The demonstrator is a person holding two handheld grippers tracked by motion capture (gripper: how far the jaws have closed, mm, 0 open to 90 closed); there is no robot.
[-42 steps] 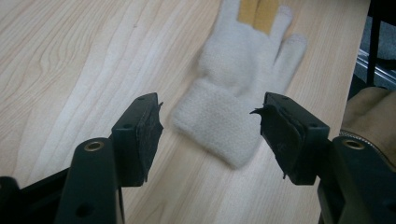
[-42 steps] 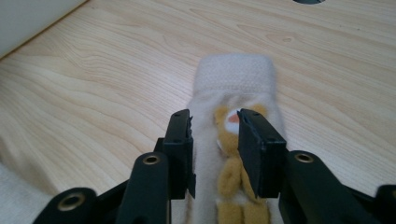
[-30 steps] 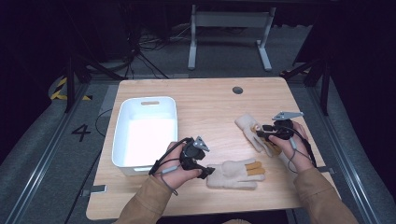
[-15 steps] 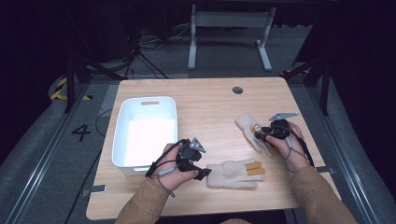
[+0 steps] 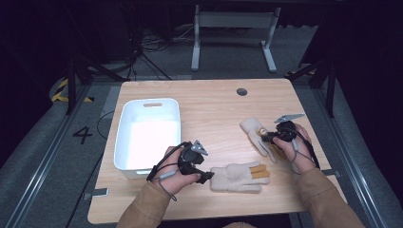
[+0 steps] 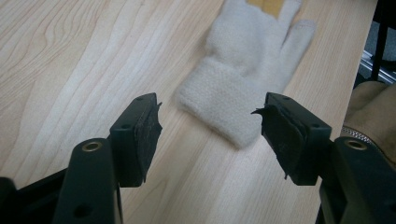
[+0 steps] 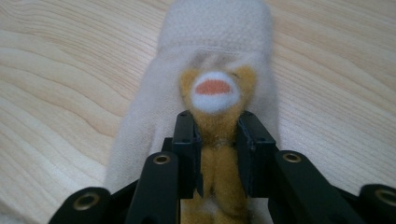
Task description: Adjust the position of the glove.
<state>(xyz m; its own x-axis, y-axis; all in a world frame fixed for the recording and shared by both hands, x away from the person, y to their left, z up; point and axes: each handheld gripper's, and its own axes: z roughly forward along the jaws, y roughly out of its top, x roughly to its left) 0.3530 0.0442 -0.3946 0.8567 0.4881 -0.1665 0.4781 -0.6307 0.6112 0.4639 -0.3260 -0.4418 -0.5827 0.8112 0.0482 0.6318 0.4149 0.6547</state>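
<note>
Since the earlier frames, the right gripper has just been closing its jaws, and in the right gripper view they now pinch the tan plush patch that sits on the far glove; both hands otherwise sit where they were. On the wooden table, the white bin stands toward nine o'clock from the centre, its long axis running from six to twelve. The near glove lies flat at about six o'clock, close to the front edge, long axis running nine to three: its cuff points to nine, its fingers, with tan marks on them, to three. The far glove lies at about four o'clock from the table's centre, well apart from the near one, slanted with its cuff toward ten or eleven and its fingers toward four or five, under the right hand. The left gripper rests just at the near glove's cuff; in the left gripper view its jaws stand about half open on either side of the cuff, the pads not pressing on the knit, so it holds nothing.
</note>
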